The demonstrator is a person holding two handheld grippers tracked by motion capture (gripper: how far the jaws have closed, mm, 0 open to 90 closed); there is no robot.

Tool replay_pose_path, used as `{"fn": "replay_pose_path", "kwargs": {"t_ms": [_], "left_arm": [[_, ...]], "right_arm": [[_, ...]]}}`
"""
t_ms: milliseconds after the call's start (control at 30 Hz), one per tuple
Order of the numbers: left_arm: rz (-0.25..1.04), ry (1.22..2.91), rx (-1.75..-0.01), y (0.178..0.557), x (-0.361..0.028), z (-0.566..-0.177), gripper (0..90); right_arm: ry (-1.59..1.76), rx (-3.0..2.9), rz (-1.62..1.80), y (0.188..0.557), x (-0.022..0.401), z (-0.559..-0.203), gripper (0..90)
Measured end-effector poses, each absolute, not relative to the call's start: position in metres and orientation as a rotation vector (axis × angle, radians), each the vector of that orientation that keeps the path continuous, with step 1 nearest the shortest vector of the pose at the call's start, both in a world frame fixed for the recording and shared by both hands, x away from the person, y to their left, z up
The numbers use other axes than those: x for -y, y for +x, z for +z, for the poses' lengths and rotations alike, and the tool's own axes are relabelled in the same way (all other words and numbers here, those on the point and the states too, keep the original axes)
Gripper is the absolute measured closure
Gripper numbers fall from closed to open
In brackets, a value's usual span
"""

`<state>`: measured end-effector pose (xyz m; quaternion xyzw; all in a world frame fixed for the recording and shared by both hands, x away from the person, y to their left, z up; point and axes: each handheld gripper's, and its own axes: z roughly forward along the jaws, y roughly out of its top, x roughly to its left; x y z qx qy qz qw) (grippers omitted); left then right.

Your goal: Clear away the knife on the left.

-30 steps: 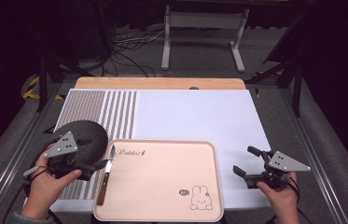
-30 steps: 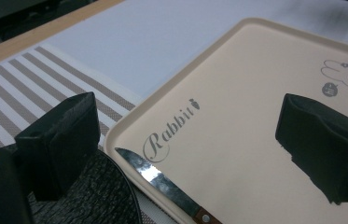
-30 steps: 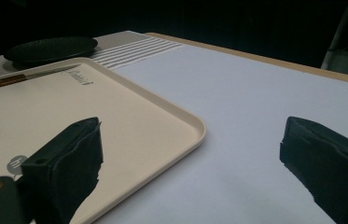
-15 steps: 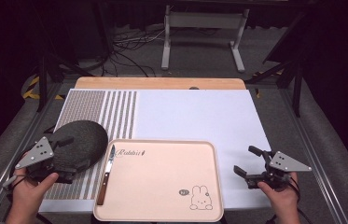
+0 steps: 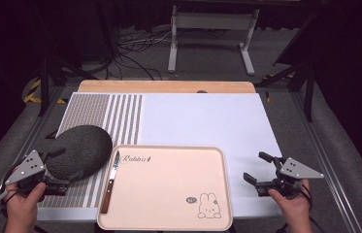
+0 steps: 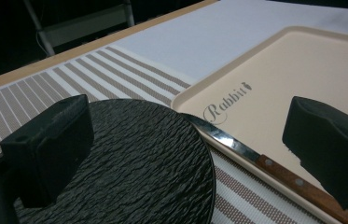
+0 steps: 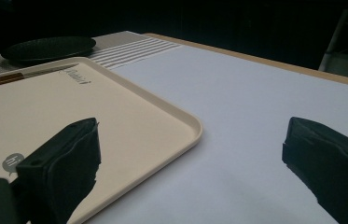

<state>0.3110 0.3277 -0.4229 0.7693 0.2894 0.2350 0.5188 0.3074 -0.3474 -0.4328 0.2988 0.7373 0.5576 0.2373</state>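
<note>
With its jaws standing apart, the left gripper (image 5: 64, 175) is hovering at the near edge of the black plate (image 5: 79, 150) lying beside the tray (image 5: 169, 221), not yet gripping it, while the right gripper (image 5: 260, 171) is waiting, likewise spread, off the tray's other side.

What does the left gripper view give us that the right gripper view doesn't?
Left gripper view alone: the rippled surface of the round black textured plate seen close, the steel blade and riveted wooden handle of the knife lying along the tray's edge, and the left gripper with jaws apart.

Right gripper view alone: the tray's near right corner, a grey speech-bubble print on it, bare white mat beside it, and the right gripper with jaws apart.

Both: the beige plastic tray with its script lettering, the plate, the knife, the brown-and-white striped mat and the table's wooden edge.
</note>
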Motion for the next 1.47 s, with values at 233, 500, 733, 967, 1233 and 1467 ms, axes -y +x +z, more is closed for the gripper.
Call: {"fn": "replay_pose_path", "kwargs": {"t_ms": [233, 500, 733, 967, 1233, 1467], "left_arm": [[0.552, 1.851, -0.695, 0.311, -0.334, -0.436, 2.8], [0.486, 1.856, -0.734, 0.310, -0.341, -0.453, 2.6], [0.420, 1.824, -0.779, 0.311, -0.346, -0.463, 2.5], [0.410, 1.823, -0.826, 0.312, -0.349, -0.468, 2.5], [0.419, 1.831, -0.825, 0.311, -0.349, -0.468, 2.6], [0.433, 1.834, -0.822, 0.309, -0.347, -0.463, 2.4]], "right_arm": [[0.837, -2.018, 1.532, 0.308, 0.352, -0.437, 4.8], [0.860, -2.011, 1.532, 0.310, 0.356, -0.441, 4.8], [0.868, -2.026, 1.521, 0.311, 0.356, -0.445, 4.7], [0.881, -2.042, 1.515, 0.312, 0.355, -0.448, 4.7], [0.881, -2.033, 1.520, 0.312, 0.356, -0.448, 4.7], [0.887, -2.033, 1.520, 0.312, 0.356, -0.448, 4.7]]}}
